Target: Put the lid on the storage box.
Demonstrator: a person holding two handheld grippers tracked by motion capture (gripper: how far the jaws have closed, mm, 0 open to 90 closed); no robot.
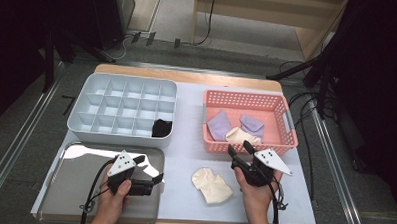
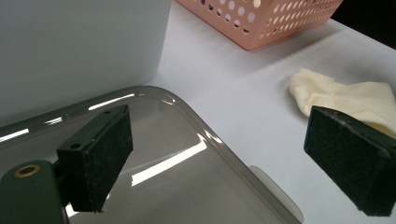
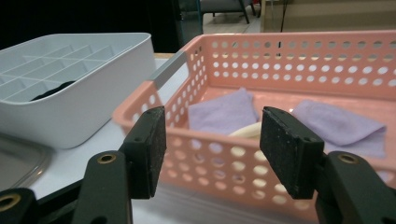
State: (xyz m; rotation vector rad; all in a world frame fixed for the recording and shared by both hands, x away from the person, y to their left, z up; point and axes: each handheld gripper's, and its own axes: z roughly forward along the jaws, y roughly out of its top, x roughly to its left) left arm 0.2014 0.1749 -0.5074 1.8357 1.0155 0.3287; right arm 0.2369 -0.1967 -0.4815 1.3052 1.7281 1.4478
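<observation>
Pink basket (image 1: 286, 126) holds three socks; cream sock (image 1: 212, 184) lies before it; right gripper (image 1: 239, 153) released, empty, as is left gripper (image 1: 149, 170).

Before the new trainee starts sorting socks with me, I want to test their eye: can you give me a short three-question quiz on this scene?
1. True or false: the right gripper holds a sock.
2. How many purple socks lie in the pink basket?
3. The black sock sits in: A) the metal tray B) the divided white box C) the basket.

Key: 1 false, its jaws are open and empty, facing the basket; 2 two; 3 B.
</observation>
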